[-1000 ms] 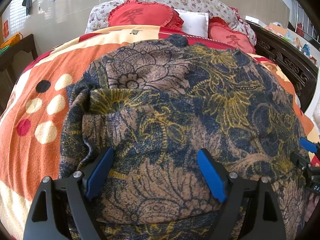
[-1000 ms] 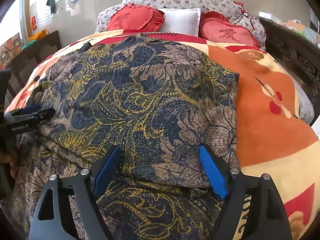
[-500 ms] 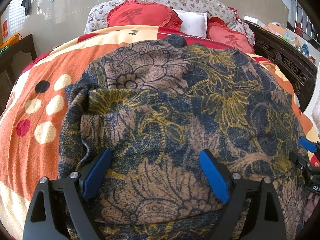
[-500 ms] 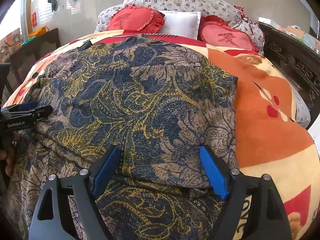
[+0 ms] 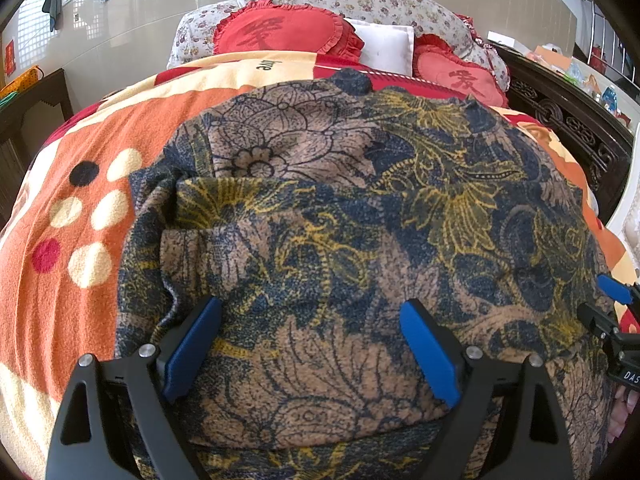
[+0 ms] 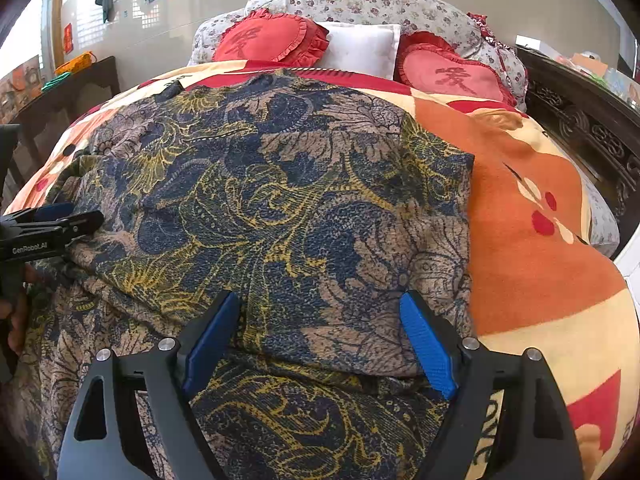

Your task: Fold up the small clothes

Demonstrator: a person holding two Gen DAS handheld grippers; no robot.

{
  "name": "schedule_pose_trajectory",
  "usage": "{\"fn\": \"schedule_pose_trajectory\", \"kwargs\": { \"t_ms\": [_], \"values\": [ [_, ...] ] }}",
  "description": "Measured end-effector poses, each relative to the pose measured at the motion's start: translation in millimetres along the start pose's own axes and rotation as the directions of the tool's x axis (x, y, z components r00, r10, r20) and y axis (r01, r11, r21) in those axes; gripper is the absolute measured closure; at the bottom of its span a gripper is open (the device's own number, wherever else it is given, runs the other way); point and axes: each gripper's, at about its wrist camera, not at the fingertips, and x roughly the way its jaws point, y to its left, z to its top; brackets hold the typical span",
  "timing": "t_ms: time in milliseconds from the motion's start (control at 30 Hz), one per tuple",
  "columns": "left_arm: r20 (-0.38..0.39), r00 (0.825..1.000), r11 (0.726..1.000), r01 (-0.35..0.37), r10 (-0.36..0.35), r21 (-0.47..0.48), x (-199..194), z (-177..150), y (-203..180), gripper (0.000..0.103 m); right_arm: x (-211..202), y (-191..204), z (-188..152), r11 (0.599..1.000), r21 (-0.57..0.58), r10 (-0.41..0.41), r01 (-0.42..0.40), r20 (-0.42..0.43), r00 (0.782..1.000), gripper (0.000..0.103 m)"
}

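A brown, navy and mustard floral-print knit garment (image 5: pixel 344 208) lies spread across the middle of an orange, cream and red fleece blanket (image 5: pixel 60 280) covering the bed, its near part doubled over in a thick fold. The left gripper (image 5: pixel 308 344) sits at the garment's 6 o'clock edge with blue pads (image 5: pixel 192 344) spread wide, holding nothing; the right gripper (image 6: pixel 320 340) is likewise splayed open over the fold, gripping nothing. At 12 o'clock, two red heart-shaped frilled cushions (image 6: pixel 272 40) flank a white square pillow (image 6: pixel 360 46) against a flowered bolster (image 6: pixel 360 4). A dark carved wooden bed frame (image 6: pixel 580 128) runs along 2 to 3 o'clock, and a dark wooden side table (image 5: pixel 36 108) stands at 9 to 10 o'clock.
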Motion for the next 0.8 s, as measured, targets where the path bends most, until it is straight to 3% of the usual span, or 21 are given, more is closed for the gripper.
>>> {"fn": "schedule_pose_trajectory", "kwargs": {
  "t_ms": [200,500,667,700,733,800],
  "values": [
    [-0.025,1.000,1.000,0.015,-0.015,0.022,2.8,1.8,-4.0,0.001,2.0,-0.7,0.7,1.000,-0.002,-0.014,0.014,0.000,1.000,0.030],
    [-0.039,0.999,0.999,0.004,-0.002,0.048,6.1,2.2,-9.2,0.000,9.1,-3.8,3.1,1.000,0.011,-0.021,0.021,-0.018,1.000,0.023],
    [-0.110,0.993,0.996,0.050,-0.042,0.073,-17.5,7.3,-0.6,0.003,8.4,-3.8,5.2,1.000,0.010,-0.023,0.023,-0.030,0.999,0.022],
    [-0.097,0.993,0.995,0.068,-0.061,0.067,-37.8,3.9,9.7,0.003,5.8,-4.3,6.6,1.000,0.008,-0.018,0.018,-0.038,0.999,0.024],
    [-0.073,0.995,0.995,0.066,-0.061,0.071,-55.6,-1.6,18.6,0.003,-1.1,-5.8,8.3,1.000,0.007,-0.015,0.015,-0.045,0.999,0.035],
    [-0.054,0.998,0.995,0.042,-0.037,0.092,-87.0,-19.0,39.0,0.003,-28.1,-12.8,6.5,1.000,0.027,0.004,-0.004,-0.025,1.000,0.044]
  ]
}}
